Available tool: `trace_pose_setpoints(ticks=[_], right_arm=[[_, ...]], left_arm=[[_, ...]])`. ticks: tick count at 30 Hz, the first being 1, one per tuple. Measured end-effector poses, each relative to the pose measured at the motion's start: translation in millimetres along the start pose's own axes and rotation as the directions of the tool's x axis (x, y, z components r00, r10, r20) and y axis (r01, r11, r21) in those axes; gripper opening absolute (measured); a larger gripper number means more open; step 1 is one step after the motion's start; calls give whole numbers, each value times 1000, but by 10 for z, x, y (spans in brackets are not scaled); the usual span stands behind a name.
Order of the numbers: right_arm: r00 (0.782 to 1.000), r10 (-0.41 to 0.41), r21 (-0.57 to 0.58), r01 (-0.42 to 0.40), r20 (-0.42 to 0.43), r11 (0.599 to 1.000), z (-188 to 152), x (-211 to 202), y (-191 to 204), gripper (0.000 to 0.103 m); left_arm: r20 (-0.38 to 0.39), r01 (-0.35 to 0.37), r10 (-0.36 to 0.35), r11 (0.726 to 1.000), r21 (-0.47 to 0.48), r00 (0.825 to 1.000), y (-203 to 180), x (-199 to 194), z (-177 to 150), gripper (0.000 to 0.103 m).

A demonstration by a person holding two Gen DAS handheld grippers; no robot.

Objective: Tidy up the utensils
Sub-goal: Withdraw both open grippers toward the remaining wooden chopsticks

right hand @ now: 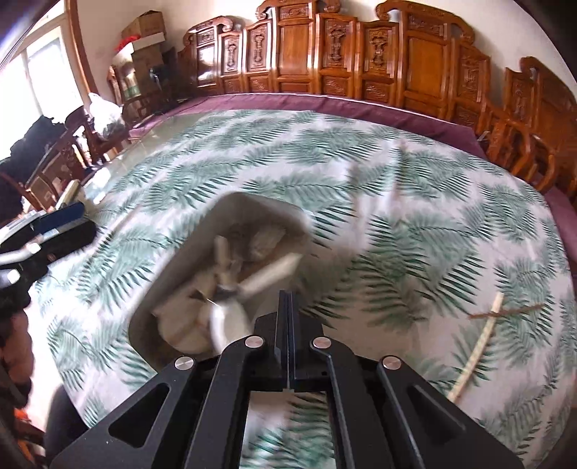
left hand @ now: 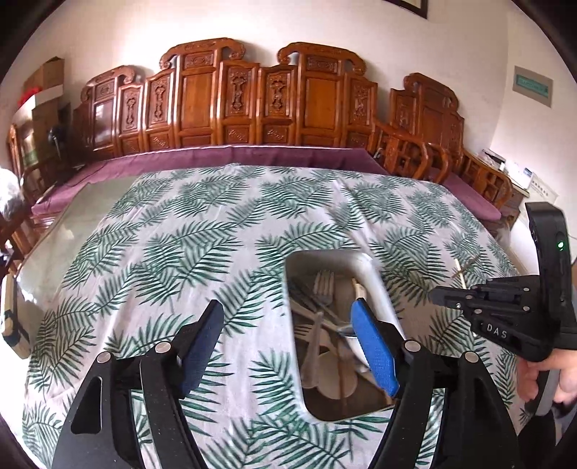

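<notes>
A white rectangular bin (left hand: pixel 375 285) on the leaf-print tablecloth holds forks, spoons and chopsticks (left hand: pixel 324 317). My left gripper (left hand: pixel 288 335) is open and empty, its right blue pad (left hand: pixel 375 346) over the bin, its left pad over the cloth. My right gripper (right hand: pixel 288 303) is shut with nothing between its fingers, just right of the bin (right hand: pixel 173 252), whose utensils (right hand: pixel 230 285) look blurred. It also shows in the left wrist view (left hand: pixel 440 297), right of the bin. Loose chopsticks (right hand: pixel 476 346) lie crossed on the cloth to the right, also in the left wrist view (left hand: pixel 463 270).
Carved wooden chairs (left hand: pixel 252 101) and a purple cushion (left hand: pixel 234 155) line the table's far side. Bare glass tabletop (left hand: pixel 83 216) shows at the left. Boxes (right hand: pixel 144 32) stand stacked at the far left. The left gripper shows at the right wrist view's left edge (right hand: pixel 54 231).
</notes>
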State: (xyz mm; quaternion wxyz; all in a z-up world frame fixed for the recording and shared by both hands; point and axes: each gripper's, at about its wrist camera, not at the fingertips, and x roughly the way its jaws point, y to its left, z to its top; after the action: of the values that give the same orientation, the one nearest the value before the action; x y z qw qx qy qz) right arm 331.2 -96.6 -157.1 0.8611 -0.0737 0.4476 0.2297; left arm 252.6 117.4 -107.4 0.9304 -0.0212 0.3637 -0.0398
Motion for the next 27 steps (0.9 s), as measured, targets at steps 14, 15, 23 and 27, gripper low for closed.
trace_pose_setpoints(ticks=[14, 15, 23, 27], right_arm=[[974, -213, 186, 223, -72, 957, -612, -14, -1664, 9], [974, -216, 194, 227, -73, 955, -652, -20, -1722, 9], [977, -203, 239, 213, -67, 947, -946, -137, -2123, 17], [980, -188, 260, 198, -65, 945, -1072, -168, -2246, 17]], left_arm=[[-37, 93, -90, 992, 90, 995, -811, 282, 50, 70], [-43, 100, -96, 990, 97, 994, -885, 327, 49, 70], [-102, 160, -144, 972, 170, 984, -1547, 779, 84, 70], [-146, 200, -173, 959, 202, 974, -1887, 1040, 125, 70]])
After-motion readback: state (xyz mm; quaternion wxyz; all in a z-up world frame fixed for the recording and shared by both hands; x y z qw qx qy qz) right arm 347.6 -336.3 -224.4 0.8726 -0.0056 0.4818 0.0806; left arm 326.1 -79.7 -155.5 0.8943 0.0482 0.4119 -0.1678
